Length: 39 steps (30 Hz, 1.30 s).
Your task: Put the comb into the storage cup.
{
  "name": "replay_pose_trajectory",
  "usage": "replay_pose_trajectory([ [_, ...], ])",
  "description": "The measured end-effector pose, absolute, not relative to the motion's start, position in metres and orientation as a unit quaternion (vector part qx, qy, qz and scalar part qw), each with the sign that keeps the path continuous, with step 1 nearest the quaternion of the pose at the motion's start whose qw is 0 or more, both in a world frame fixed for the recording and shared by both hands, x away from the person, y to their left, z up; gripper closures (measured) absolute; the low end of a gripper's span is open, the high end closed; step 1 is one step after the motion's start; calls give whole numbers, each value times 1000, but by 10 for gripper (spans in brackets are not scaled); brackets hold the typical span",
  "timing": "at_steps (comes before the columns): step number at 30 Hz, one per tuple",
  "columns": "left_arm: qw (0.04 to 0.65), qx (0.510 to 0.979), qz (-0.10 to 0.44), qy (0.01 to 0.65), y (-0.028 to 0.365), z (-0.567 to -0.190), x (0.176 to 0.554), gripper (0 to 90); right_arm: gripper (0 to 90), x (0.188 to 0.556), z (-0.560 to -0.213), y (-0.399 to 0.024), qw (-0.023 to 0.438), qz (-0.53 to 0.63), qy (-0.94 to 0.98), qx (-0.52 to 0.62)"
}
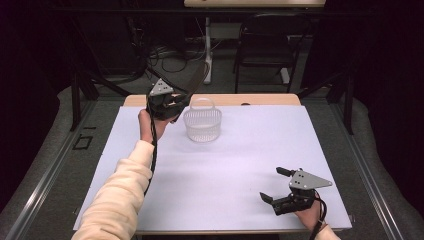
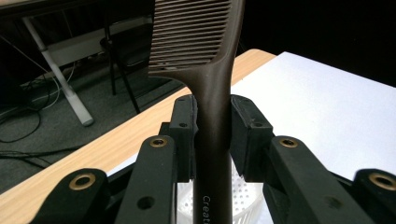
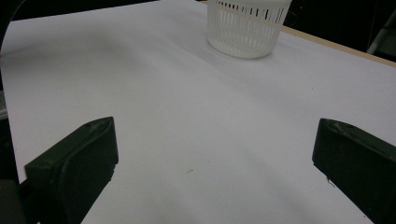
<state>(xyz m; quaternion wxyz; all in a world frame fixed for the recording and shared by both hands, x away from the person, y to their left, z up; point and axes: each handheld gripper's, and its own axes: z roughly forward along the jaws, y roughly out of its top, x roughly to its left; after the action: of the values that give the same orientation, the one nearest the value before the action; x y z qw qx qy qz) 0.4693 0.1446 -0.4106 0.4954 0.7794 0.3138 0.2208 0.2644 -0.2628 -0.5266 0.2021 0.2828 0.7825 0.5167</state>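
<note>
with the bench [image 1: 240, 165] under its white sheet, i see my left gripper [image 1: 172, 105] raised near the far edge, just left of the basket [image 1: 202, 125], its jaws clamped on the handle of a dark comb [image 2: 212, 102] whose teeth point up and away. white basket mesh shows below the jaws in the left gripper view. my right gripper [image 1: 276, 185] rests low at the near right, jaws spread wide and holding nothing, well apart from the basket.

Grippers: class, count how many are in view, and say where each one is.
2. The left gripper is raised at the table's far left, beside the white basket, gripping a dark comb. The right gripper hovers open near the table's near right corner.
</note>
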Motion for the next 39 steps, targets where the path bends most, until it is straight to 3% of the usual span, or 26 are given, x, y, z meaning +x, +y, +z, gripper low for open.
replay_pose_trajectory([
  [39,520,766,228,301,127,-408,476,722,0,265,-527,-263,202,517,782,283],
])
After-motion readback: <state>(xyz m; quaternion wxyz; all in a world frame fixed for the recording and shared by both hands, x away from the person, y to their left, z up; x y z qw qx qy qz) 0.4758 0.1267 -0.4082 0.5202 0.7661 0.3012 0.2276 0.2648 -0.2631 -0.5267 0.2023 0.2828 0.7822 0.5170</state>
